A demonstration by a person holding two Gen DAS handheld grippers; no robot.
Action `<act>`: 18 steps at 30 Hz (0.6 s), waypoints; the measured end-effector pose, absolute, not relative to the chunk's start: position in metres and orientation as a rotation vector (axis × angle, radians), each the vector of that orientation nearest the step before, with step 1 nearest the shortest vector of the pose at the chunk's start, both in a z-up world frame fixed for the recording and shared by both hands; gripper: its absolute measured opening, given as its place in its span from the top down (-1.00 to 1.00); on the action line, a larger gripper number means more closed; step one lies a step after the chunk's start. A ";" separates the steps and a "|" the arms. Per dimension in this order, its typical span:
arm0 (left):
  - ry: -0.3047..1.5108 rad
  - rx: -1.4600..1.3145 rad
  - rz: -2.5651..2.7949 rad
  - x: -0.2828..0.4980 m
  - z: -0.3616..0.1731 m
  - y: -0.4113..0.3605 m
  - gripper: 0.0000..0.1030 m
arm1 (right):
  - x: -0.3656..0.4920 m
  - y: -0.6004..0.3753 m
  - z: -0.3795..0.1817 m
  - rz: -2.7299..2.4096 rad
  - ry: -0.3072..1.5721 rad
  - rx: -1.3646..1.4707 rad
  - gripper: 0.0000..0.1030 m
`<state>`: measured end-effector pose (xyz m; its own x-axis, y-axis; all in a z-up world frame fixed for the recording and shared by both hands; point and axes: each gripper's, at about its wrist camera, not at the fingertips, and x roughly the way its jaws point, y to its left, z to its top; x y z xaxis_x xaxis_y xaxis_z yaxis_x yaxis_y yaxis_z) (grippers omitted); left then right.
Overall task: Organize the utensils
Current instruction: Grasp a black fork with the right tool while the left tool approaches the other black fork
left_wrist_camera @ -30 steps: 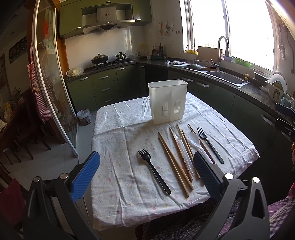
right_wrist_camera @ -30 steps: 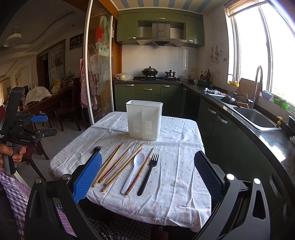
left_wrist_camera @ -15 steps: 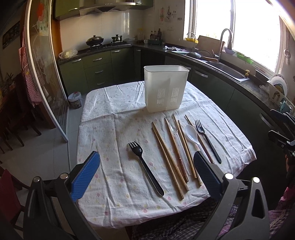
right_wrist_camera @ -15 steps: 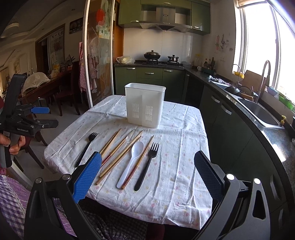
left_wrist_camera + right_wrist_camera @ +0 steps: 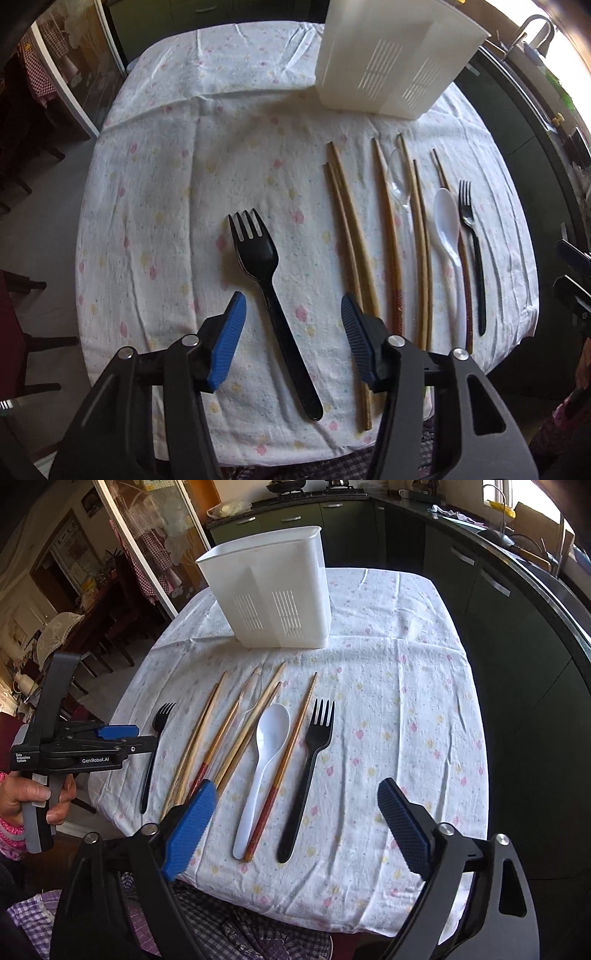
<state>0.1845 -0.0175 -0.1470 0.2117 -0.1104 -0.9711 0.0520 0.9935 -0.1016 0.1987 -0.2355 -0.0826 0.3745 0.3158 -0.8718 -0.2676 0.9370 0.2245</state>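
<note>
A white slotted utensil holder (image 5: 397,62) (image 5: 271,590) stands at the far side of the cloth-covered table (image 5: 184,184). Near it lie a black fork (image 5: 271,295) (image 5: 153,746), several wooden chopsticks (image 5: 351,240) (image 5: 207,734), a clear spoon (image 5: 400,184), a white spoon (image 5: 448,236) (image 5: 264,757) and a second black fork (image 5: 472,251) (image 5: 310,764). My left gripper (image 5: 293,314) is open, low over the first fork's handle, jaws either side. My right gripper (image 5: 295,812) is open and empty, above the second fork and white spoon.
The table has a flowered white cloth (image 5: 406,701). Dark green cabinets and a counter with a sink (image 5: 535,565) run along the right. A glass sliding door (image 5: 147,535) and dining chairs stand to the left. The left gripper also shows in the right wrist view (image 5: 116,734).
Both grippers have moved down and forward toward the table. The left now straddles the lone black fork's handle; the right hangs over the white spoon and other fork. Both stay open.
</note>
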 end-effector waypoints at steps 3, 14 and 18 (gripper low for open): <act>1.418 -0.079 -0.078 0.189 -0.163 -0.011 0.33 | 0.211 -0.235 -0.091 0.350 1.151 0.026 -0.08; 1.398 -0.112 0.024 0.197 -0.161 -0.007 0.79 | 0.228 -0.222 -0.103 0.354 1.201 -0.040 0.23; 1.387 -0.115 0.020 0.206 -0.158 -0.009 0.83 | 0.240 -0.226 -0.114 0.339 1.259 -0.027 0.23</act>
